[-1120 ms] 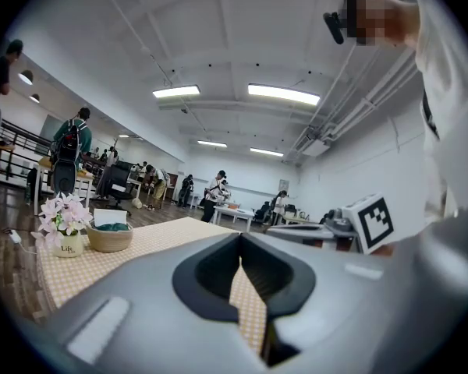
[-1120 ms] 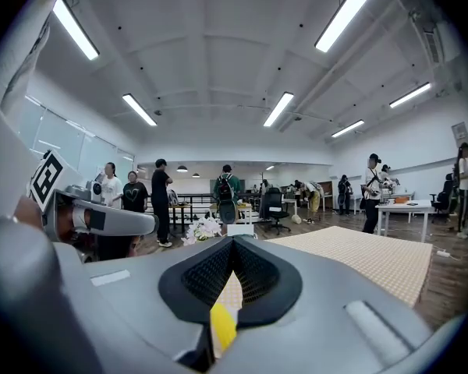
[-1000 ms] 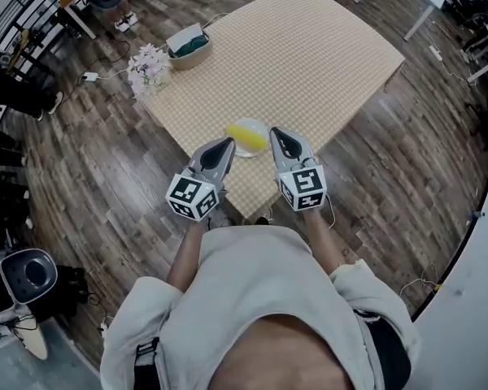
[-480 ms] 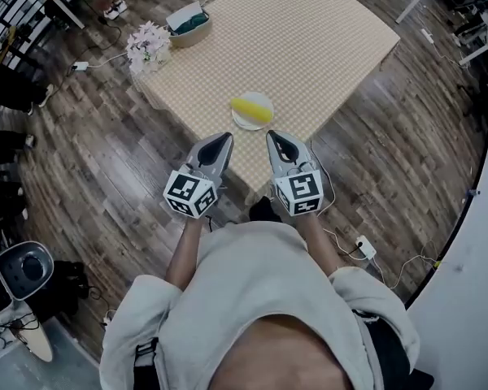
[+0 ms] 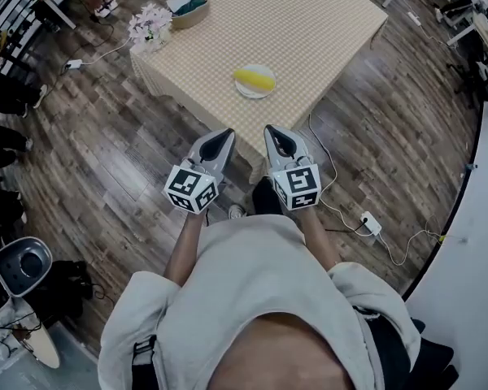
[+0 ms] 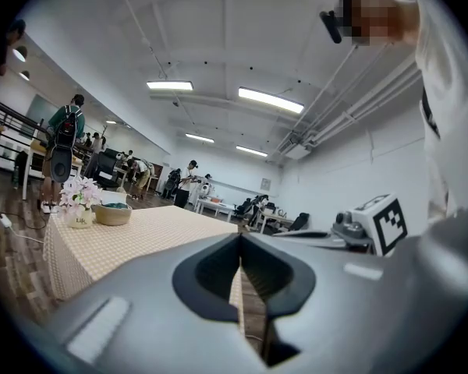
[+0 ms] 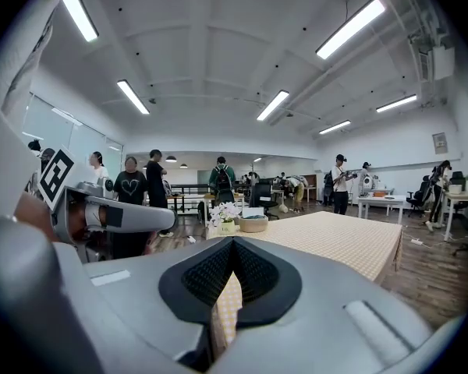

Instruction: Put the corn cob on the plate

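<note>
Since the left gripper (image 5: pixel 220 139) and the right gripper (image 5: pixel 275 134) are now held over the wooden floor (image 5: pixel 122 153), well apart from the table (image 5: pixel 325 23), a retreat from the earlier position is understood. Both tools are closed, with nothing between the jaws. Farther off, the corn cob (image 5: pixel 254 78) is seen lying on the plate (image 5: pixel 245 92) near the table's edge, so the task is judged finished.

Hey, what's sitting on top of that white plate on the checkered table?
A yellow corn cob lies on the plate, and nothing else shows there. It covers the plate's middle, so only the white rim is visible. Anything under the cob cannot be seen.
</note>
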`<state>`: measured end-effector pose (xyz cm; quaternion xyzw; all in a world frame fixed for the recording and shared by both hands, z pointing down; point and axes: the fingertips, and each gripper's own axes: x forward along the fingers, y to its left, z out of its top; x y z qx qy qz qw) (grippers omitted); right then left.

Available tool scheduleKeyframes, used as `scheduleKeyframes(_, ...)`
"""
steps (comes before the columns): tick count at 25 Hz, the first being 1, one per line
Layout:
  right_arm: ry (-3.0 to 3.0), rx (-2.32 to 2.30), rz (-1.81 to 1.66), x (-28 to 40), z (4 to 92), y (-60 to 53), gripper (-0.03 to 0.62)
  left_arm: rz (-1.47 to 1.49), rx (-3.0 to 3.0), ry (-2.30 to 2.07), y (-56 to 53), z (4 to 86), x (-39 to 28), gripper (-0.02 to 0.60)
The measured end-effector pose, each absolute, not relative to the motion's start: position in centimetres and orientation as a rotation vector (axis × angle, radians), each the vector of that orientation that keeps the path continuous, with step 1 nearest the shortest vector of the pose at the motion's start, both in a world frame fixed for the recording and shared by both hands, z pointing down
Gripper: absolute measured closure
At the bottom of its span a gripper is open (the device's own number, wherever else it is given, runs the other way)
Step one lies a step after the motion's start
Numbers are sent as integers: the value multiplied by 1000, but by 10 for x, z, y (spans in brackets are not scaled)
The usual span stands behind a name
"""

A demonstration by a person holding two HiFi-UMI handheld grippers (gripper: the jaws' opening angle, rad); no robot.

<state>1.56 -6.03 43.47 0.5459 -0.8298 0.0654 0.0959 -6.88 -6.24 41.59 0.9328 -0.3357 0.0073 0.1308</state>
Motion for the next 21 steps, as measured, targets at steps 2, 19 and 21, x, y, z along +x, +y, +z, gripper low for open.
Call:
scheduleKeyframes(2, -2451, 1629, 196, 10, 435, -45, 597, 23, 2717, -955, -47, 416, -72, 574)
scheduleKeyframes(19, -2430, 1658, 197, -5, 439, 9, 597, 20, 2732, -911, 9, 418, -85, 574)
scheduleKeyframes(21, -2428, 1660, 201, -3, 440, 12, 597, 20, 2733, -906, 13, 417, -82, 574)
